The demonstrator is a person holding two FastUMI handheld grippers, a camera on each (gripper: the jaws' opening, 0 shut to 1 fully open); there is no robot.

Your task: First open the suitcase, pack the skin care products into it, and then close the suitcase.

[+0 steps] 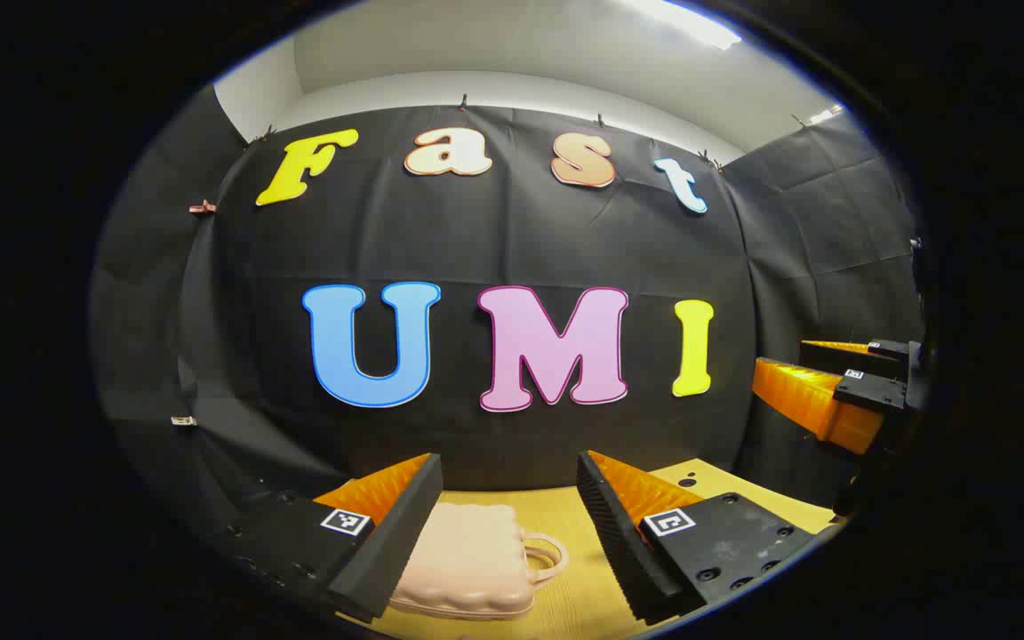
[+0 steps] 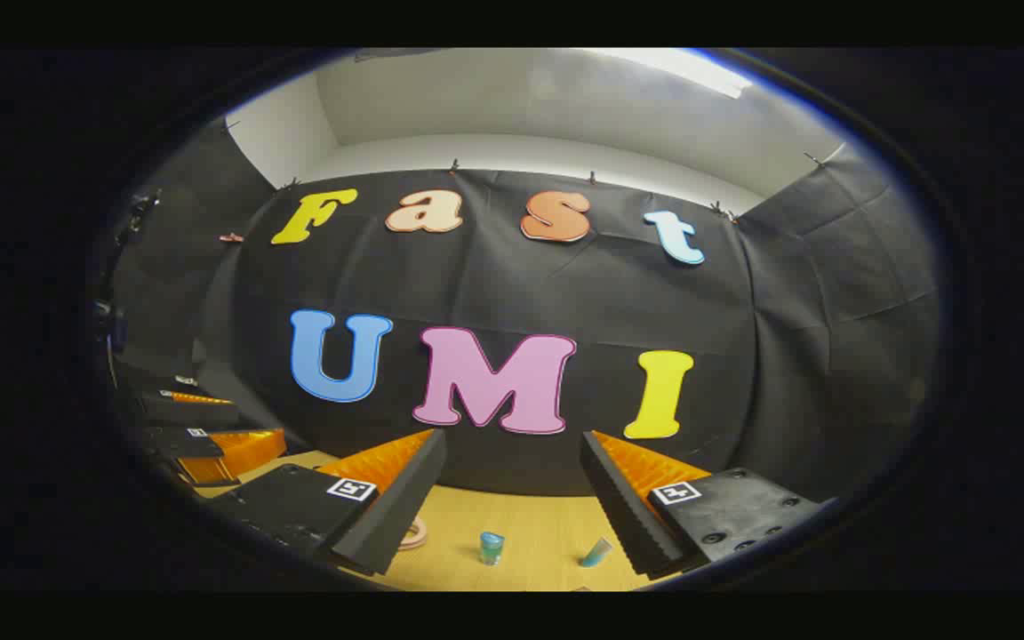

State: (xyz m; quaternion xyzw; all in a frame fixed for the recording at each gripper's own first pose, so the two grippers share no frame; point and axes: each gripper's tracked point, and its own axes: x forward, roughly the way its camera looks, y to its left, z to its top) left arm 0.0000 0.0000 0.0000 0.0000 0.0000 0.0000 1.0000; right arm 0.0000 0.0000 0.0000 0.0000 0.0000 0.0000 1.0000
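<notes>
While suitcase (image 1: 468, 564) lies shut | both hand-held grippers apart, table (image 2: 539, 533) edge near

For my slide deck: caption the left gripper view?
Open left gripper hovers above closed pink suitcase on wooden table.

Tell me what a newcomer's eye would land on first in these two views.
In the left gripper view, a pale pink suitcase with a loop handle lies closed on the wooden table, framed between the open left gripper fingers. In the right gripper view, two small teal skin care products sit on the table beyond the open right gripper.
</notes>
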